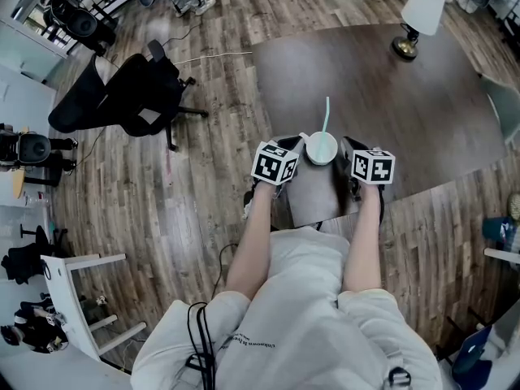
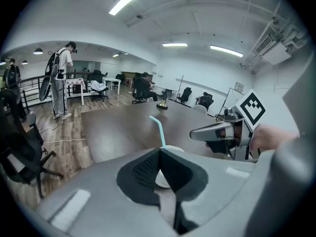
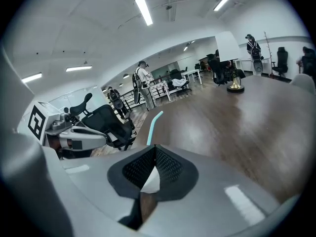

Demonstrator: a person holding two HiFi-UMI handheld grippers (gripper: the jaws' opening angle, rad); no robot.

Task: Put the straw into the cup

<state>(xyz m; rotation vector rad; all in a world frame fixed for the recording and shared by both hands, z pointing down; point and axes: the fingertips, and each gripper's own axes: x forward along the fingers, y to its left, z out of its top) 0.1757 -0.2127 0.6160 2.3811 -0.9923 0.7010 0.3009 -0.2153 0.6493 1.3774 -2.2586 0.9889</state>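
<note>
A white lidded cup (image 1: 321,148) stands near the front edge of the dark table (image 1: 390,80), with a teal straw (image 1: 327,114) sticking up out of its lid. My left gripper (image 1: 291,146) sits just left of the cup and my right gripper (image 1: 351,148) just right of it. In the left gripper view the jaws (image 2: 160,152) meet at their tips, with the cup (image 2: 164,178) showing behind them and the straw (image 2: 159,130) rising above. In the right gripper view the jaws (image 3: 154,148) are likewise shut in front of the cup (image 3: 150,181) and straw (image 3: 153,125). Neither gripper holds anything.
A table lamp (image 1: 418,19) stands at the table's far side. A black office chair (image 1: 122,92) is on the wood floor to the left, and a white stool (image 1: 77,291) at lower left. A person (image 2: 61,78) stands far off across the room.
</note>
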